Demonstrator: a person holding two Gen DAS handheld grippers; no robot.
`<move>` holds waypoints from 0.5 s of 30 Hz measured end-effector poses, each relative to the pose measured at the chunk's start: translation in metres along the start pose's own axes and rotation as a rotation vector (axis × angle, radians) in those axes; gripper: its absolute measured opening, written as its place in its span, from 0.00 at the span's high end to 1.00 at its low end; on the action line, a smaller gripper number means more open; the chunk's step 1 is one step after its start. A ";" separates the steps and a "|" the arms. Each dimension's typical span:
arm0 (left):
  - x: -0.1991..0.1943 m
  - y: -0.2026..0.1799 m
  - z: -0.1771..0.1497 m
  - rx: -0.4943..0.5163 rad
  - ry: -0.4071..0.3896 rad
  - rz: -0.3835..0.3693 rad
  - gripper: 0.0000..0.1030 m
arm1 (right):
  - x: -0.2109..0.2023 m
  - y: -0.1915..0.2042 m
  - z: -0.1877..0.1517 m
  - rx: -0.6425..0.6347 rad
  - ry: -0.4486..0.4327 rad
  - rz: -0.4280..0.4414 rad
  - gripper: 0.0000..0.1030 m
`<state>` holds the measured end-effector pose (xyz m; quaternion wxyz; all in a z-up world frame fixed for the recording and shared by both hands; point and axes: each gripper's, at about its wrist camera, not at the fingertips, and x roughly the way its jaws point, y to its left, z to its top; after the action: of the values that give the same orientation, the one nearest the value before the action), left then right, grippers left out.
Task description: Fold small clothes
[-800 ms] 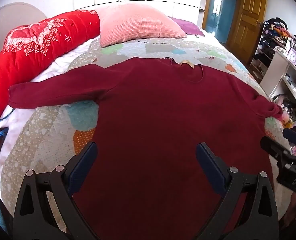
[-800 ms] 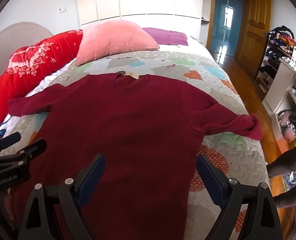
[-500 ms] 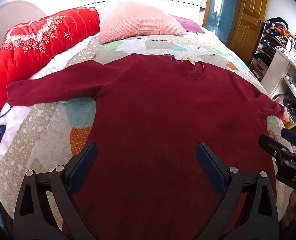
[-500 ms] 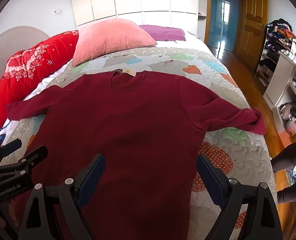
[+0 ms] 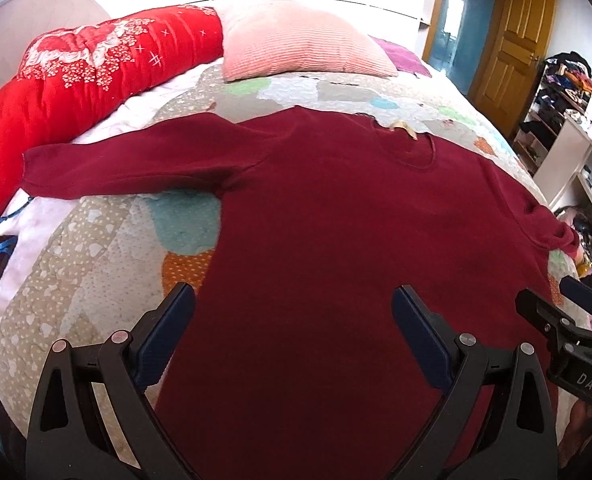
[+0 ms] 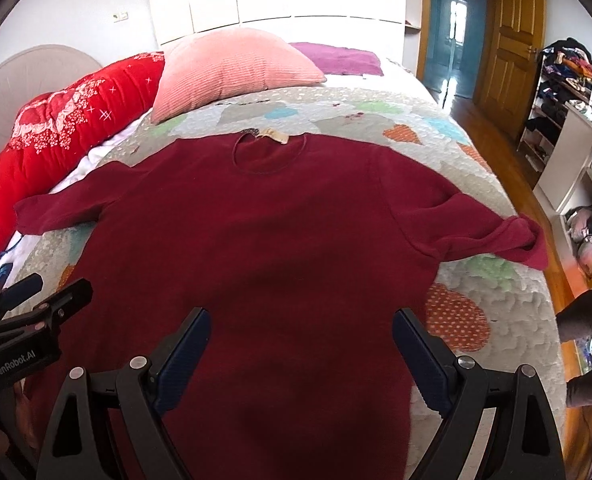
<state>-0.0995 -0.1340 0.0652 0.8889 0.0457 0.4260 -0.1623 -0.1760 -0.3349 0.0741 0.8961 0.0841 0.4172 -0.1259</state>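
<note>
Currently, a dark red sweater (image 5: 336,260) is lying flat and face up on the quilt (image 5: 95,248) of a bed, collar toward the pink pillow (image 5: 296,48) and hem toward the cameras. Both sleeves are stretching outward: the left sleeve (image 5: 127,168) is reaching toward the red bolster (image 5: 87,76), and the right sleeve (image 6: 496,232) is ending bunched near the bed edge. This spread layout is giving access to each sleeve and side seam, which suggests that folding has not yet begun. The left gripper (image 5: 293,328) is hovering above the lower left part of the garment, and its fingers (image 5: 167,332) are standing fully released, with nothing between them. The right gripper (image 6: 302,352) is hovering above the lower right part, and its fingers (image 6: 420,356) are likewise standing wide apart and gripping nothing. Both tools are pointing steeply downward, a posture suited to descending onto the fabric. The likely first operation is taking one sleeve or one side edge and bringing it across the body. The shelving (image 6: 568,128) at the far right is holding mixed clutter; individual items cannot be identified.
</note>
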 end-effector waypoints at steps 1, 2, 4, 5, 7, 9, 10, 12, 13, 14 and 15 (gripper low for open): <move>0.001 0.002 0.000 0.000 0.001 0.005 0.04 | 0.002 0.002 0.001 -0.004 0.000 0.000 0.12; 0.003 0.004 0.001 0.000 0.006 0.008 0.04 | 0.003 0.004 0.001 -0.009 0.001 -0.002 0.12; 0.005 0.009 0.002 -0.009 0.010 0.009 0.04 | 0.006 0.008 0.002 -0.013 0.002 0.005 0.12; 0.006 0.012 0.003 -0.016 0.010 0.009 0.04 | 0.009 0.011 0.004 -0.018 0.004 0.003 0.12; 0.007 0.017 0.004 -0.027 0.010 0.010 0.04 | 0.011 0.013 0.005 -0.009 -0.002 0.017 0.12; 0.008 0.021 0.004 -0.031 0.006 0.016 0.04 | 0.011 0.015 0.006 0.021 0.006 0.052 0.12; 0.009 0.022 0.004 -0.031 0.007 0.021 0.04 | 0.013 0.016 0.007 0.024 0.008 0.054 0.12; 0.011 0.024 0.005 -0.031 0.013 0.023 0.04 | 0.015 0.018 0.009 0.029 0.013 0.057 0.12; 0.012 0.025 0.005 -0.033 0.014 0.023 0.04 | 0.015 0.019 0.009 0.030 0.017 0.057 0.12; 0.013 0.026 0.006 -0.035 0.014 0.024 0.04 | 0.016 0.020 0.010 0.030 0.016 0.055 0.12; 0.014 0.027 0.006 -0.038 0.015 0.021 0.04 | 0.016 0.020 0.010 0.027 0.008 0.050 0.12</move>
<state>-0.0784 -0.1137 0.0569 0.8880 0.0346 0.4351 -0.1444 -0.1524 -0.3209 0.0691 0.8961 0.1072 0.4169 -0.1086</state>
